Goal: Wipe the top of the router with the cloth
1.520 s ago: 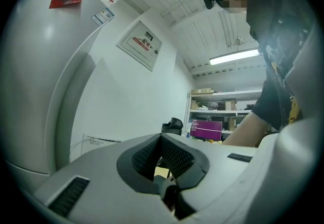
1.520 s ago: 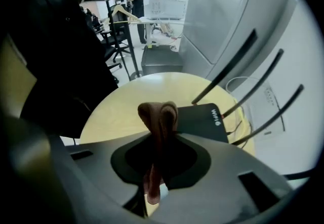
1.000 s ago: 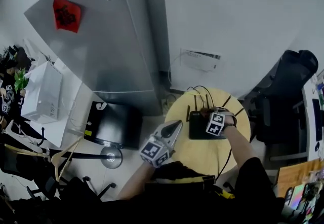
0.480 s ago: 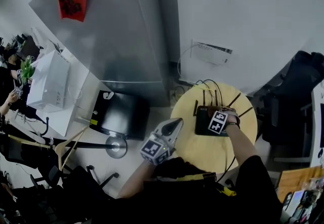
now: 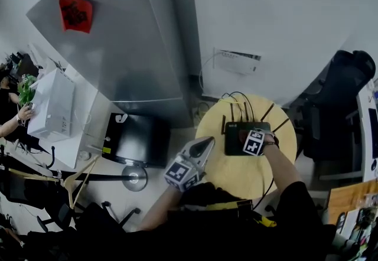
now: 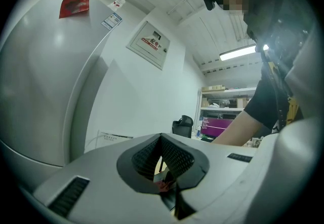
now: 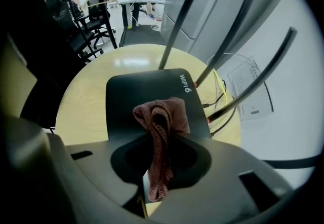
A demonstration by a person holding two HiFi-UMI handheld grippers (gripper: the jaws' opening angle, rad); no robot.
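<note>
A black router (image 5: 236,140) with several upright antennas (image 7: 182,15) lies on a round yellow table (image 5: 236,178). My right gripper (image 5: 247,136) is over the router's top, shut on a reddish-brown cloth (image 7: 161,122). The cloth bunches out past the jaws and rests on the router's top (image 7: 131,101), near its printed label. My left gripper (image 5: 204,145) hangs off the table's left edge, away from the router. In the left gripper view its jaws (image 6: 162,142) are pressed together with nothing held, and they point up at the wall.
A tall grey fridge (image 5: 118,47) stands behind the table, with a black box (image 5: 134,139) on the floor beside it. Cables (image 5: 237,100) run from the router to a wall unit (image 5: 236,62). A dark chair (image 5: 339,94) stands at the right and a white box (image 5: 50,103) at the left.
The head view has swung a little. The right gripper stays on the router with the cloth, shifted only slightly. The left gripper has hardly moved.
</note>
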